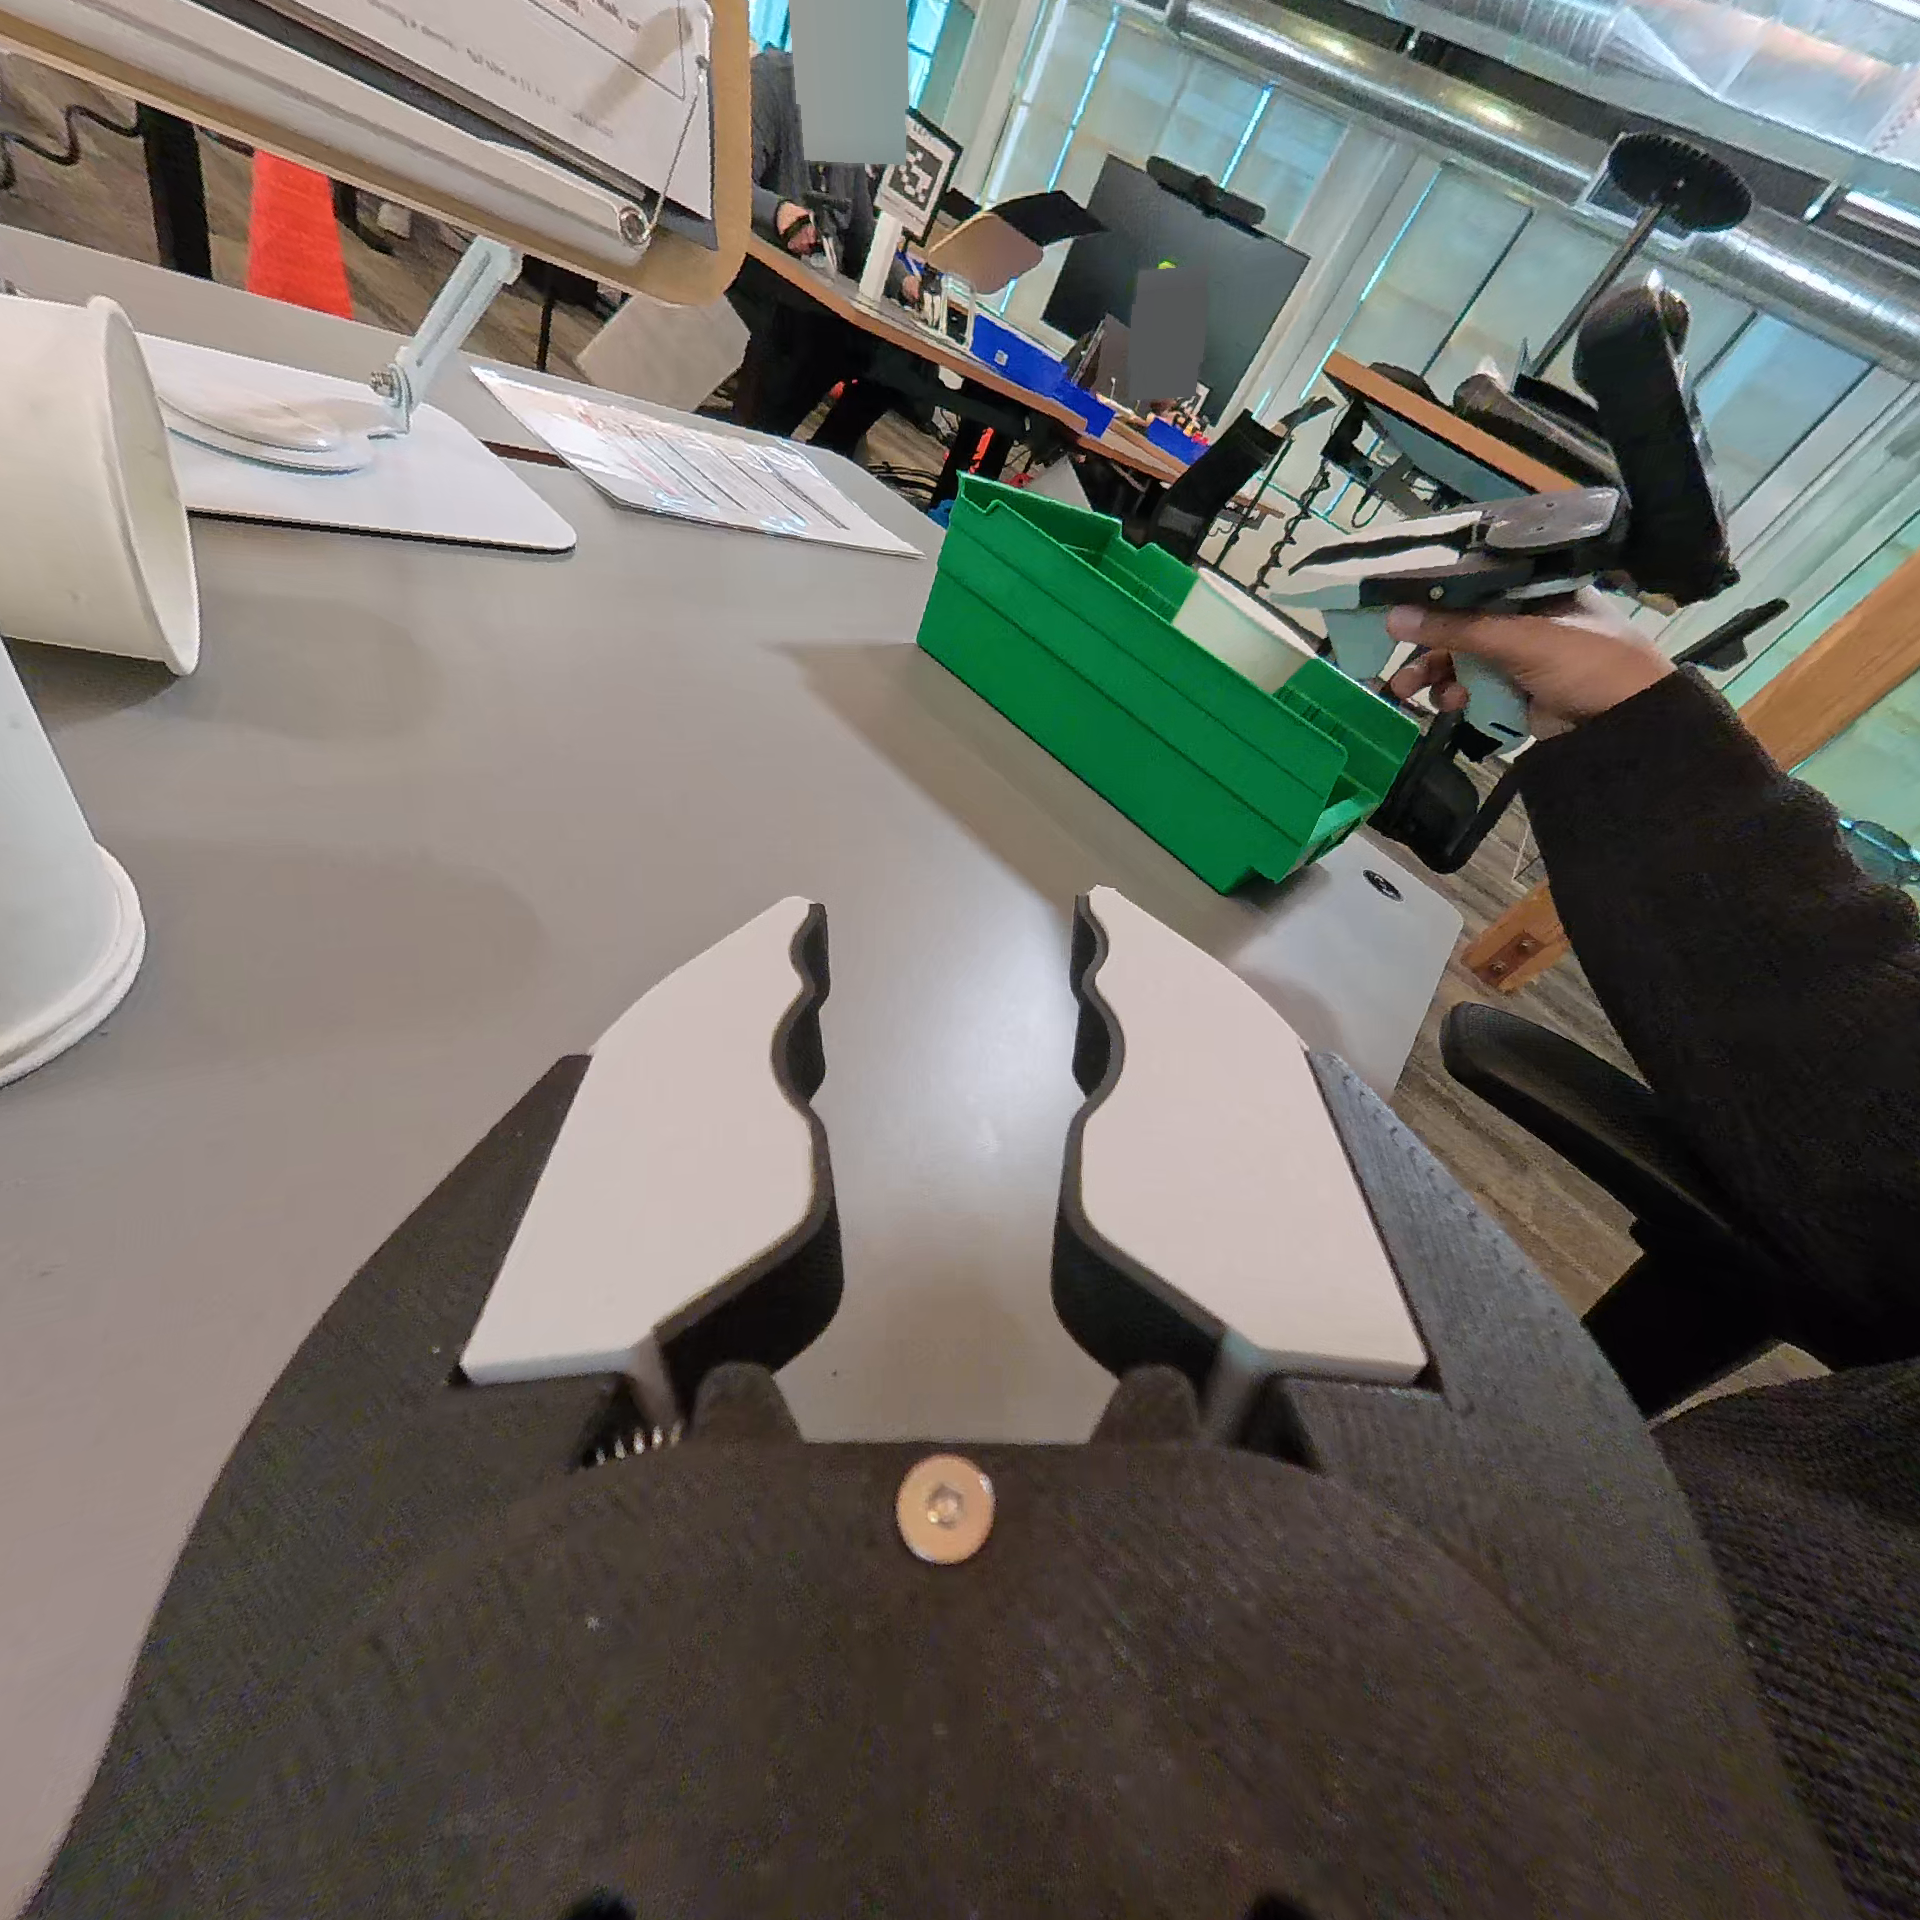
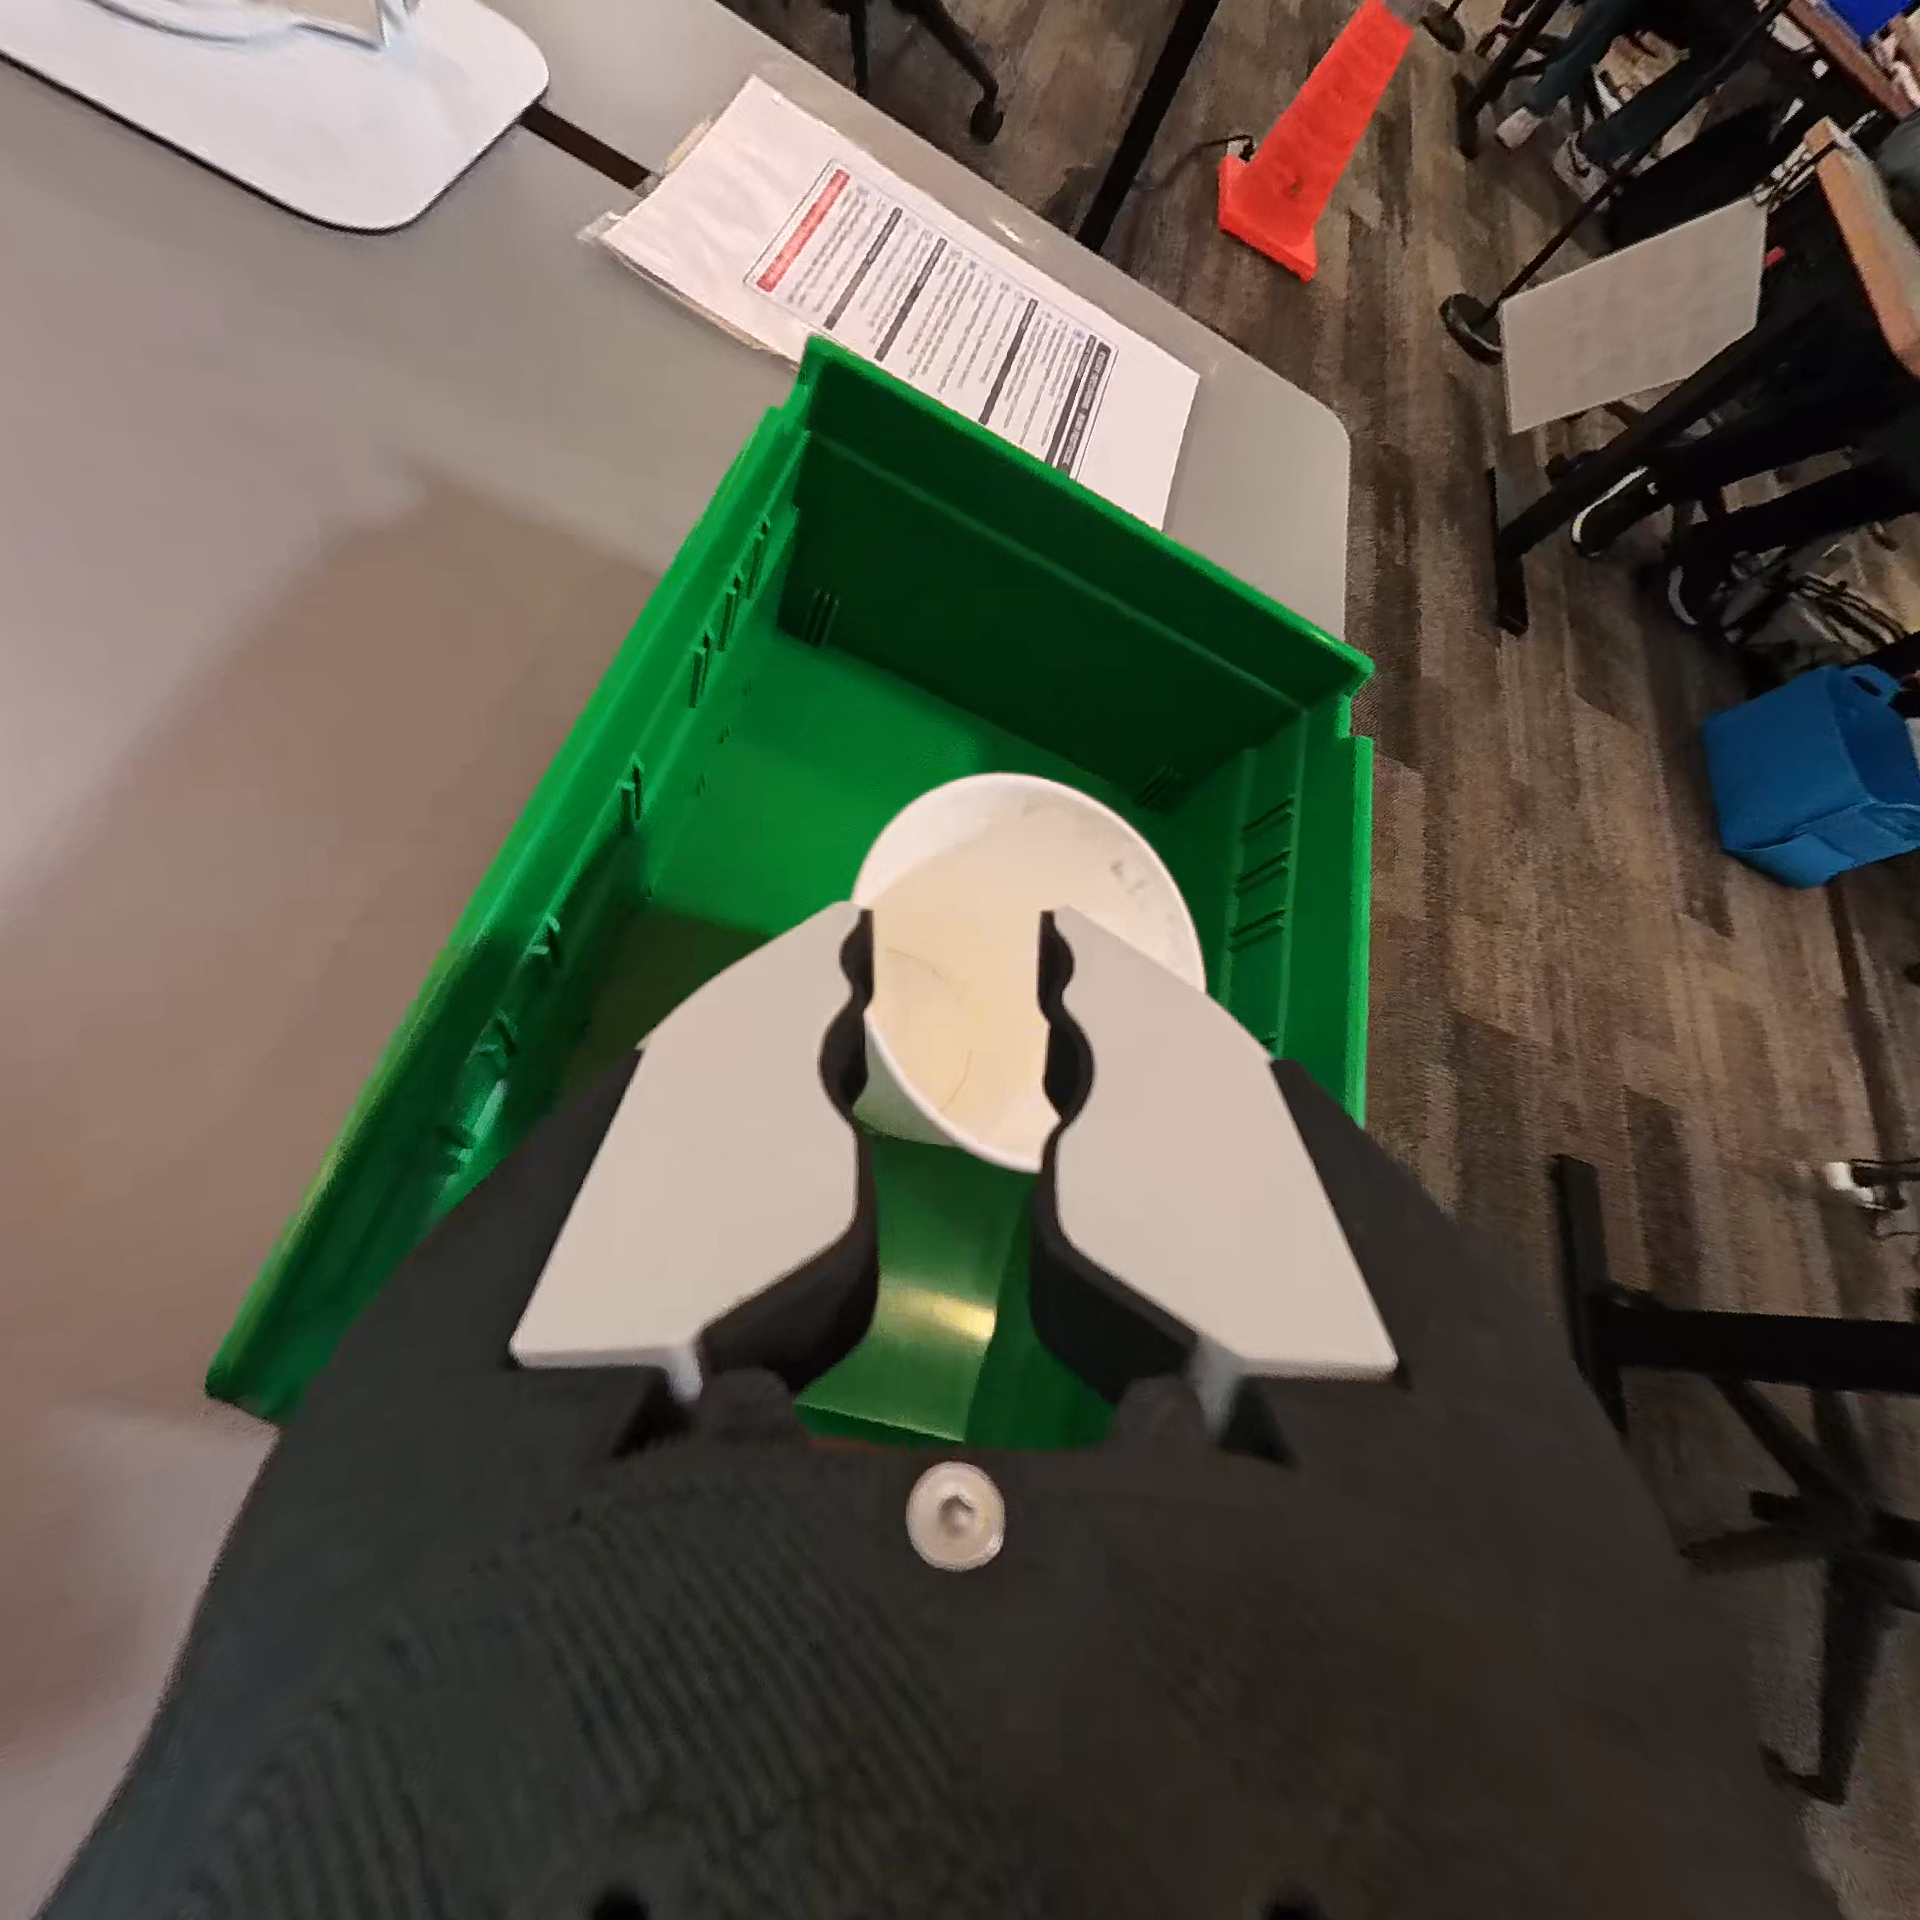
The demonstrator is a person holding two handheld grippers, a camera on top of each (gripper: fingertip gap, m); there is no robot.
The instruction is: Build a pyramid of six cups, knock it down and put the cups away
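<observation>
My left gripper point(image 1: 951, 914) is open and empty, low over the grey table point(image 1: 623, 779). A white paper cup point(image 1: 94, 488) lies on its side at the left, and a second white cup point(image 1: 52, 883) stands upside down nearer me. My right gripper point(image 2: 953, 920) is open just above a third white cup point(image 2: 1039, 862), which lies tilted inside the green bin point(image 2: 1039, 582) with its mouth towards the camera. The left wrist view shows this gripper point(image 1: 1299, 582), held by a hand, over the cup point(image 1: 1236, 623) in the bin point(image 1: 1091, 675).
A white stand base point(image 1: 364, 488) and a laminated printed sheet point(image 1: 707, 478) lie at the back of the table. The bin sits near the table's right edge point(image 2: 1340, 499). Beyond it are a black chair point(image 1: 1558, 1122), an orange cone point(image 2: 1309, 135) and a blue bag point(image 2: 1808, 769).
</observation>
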